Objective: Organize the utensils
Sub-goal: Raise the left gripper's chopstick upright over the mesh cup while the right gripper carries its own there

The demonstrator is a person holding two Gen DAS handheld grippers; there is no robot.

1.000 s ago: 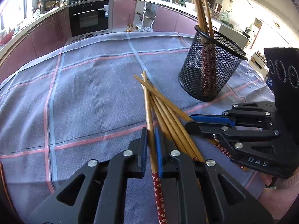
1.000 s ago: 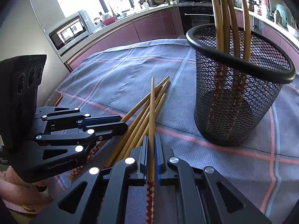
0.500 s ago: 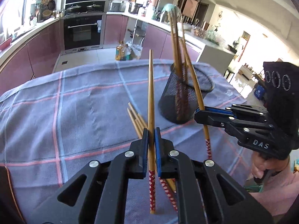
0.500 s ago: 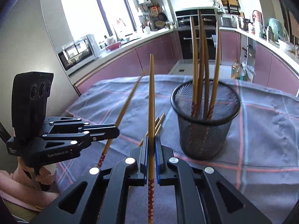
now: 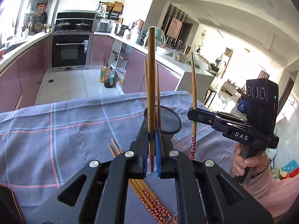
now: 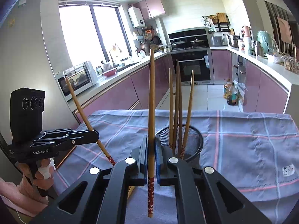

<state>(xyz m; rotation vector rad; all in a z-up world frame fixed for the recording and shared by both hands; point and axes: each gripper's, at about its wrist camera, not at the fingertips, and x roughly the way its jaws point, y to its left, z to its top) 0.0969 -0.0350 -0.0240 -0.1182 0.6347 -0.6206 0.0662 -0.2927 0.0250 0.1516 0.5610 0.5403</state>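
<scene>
My left gripper [image 5: 151, 145] is shut on one bamboo chopstick [image 5: 151, 85], which stands upright above the plaid cloth [image 5: 56, 130]. Its red patterned end hangs just below the pads. My right gripper [image 6: 151, 149] is shut on a second chopstick [image 6: 151, 100], also upright. In the left wrist view the right gripper [image 5: 192, 112] hovers right of the black mesh cup [image 5: 168, 123]. In the right wrist view the left gripper [image 6: 96, 134] is left of the cup [image 6: 194, 143], its chopstick [image 6: 82, 112] tilted. Several chopsticks [image 6: 177, 102] stand in the cup. More loose chopsticks [image 5: 147, 196] lie on the cloth below.
The table's far edge [image 5: 112, 97] drops to a tiled kitchen floor with oil bottles [image 5: 108, 76]. An oven [image 5: 70, 50] and pink cabinets ring the room. A person's hand [image 5: 248, 164] holds the right gripper's handle, and another hand [image 6: 43, 175] holds the left.
Both grippers have risen from the pile on the cloth, each lifting one chopstick clear. The chopsticks swung up to stand upright, and the mesh cup now sits lower and farther off in both views.
</scene>
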